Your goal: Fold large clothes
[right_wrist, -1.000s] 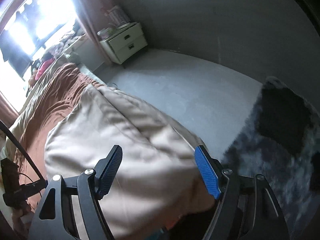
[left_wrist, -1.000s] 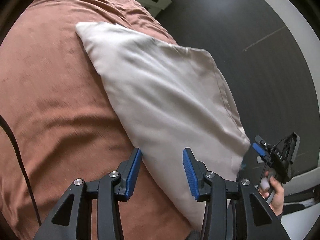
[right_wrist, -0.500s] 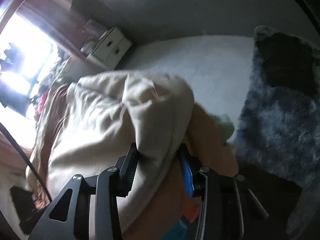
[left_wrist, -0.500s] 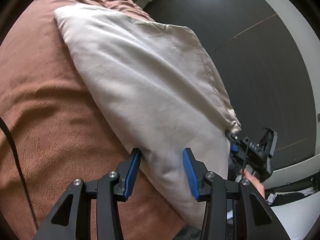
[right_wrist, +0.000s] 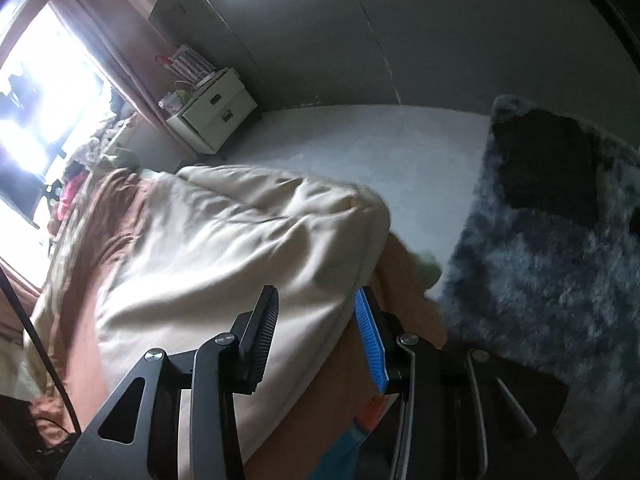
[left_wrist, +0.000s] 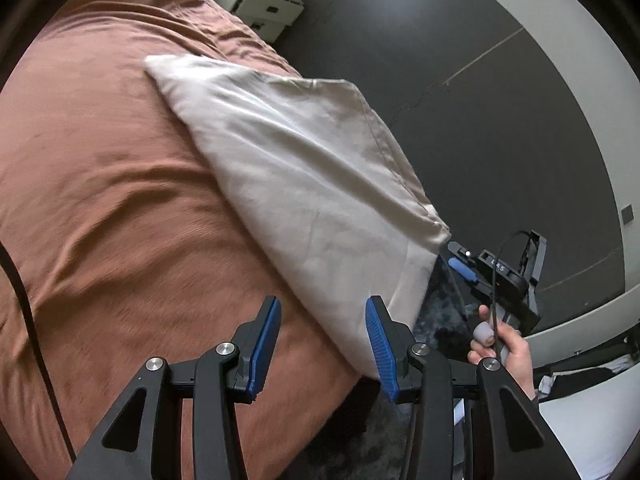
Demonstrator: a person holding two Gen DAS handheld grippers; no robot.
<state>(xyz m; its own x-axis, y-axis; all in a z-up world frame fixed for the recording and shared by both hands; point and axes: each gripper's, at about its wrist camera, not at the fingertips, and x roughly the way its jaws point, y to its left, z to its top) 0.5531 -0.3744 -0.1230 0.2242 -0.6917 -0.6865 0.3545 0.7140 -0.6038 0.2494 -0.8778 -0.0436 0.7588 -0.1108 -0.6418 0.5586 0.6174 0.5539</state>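
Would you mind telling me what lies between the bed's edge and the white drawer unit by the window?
Only bare pale floor lies between the brown bedspread and the white drawer unit; the right wrist view shows this best.

We can make out only one marking, a few small pale characters on the black body of the right claw [left_wrist: 460, 266] seen from the left wrist, too small and blurred for us to read with any certainty, and we find no other lettering anywhere.
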